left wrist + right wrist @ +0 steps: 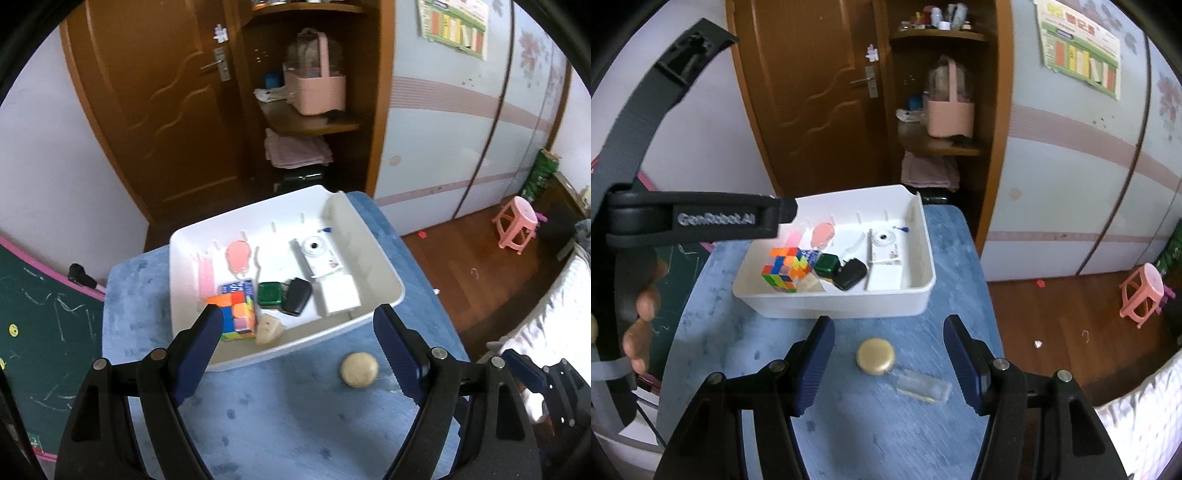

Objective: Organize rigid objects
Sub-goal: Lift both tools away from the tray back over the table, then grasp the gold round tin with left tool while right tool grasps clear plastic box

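Both my tongs are released and carry nothing. My right tongs [888, 363] hover over the blue velvety counter [849, 435] with the round gold-beige puck-shaped disc [875, 356] lying flat right between the spread pads, slightly left of centre, just short of the white plastic bin [849, 308]. A clear small plastic bottle [925, 387] lies on its side just right of the disc, long axis running left-right, tilted a bit. My left tongs [301, 334] sit over the bin's near wall, disc off to their right, so the right is nearer. The bin already has the multicoloured puzzle cube [785, 273] and other bits.
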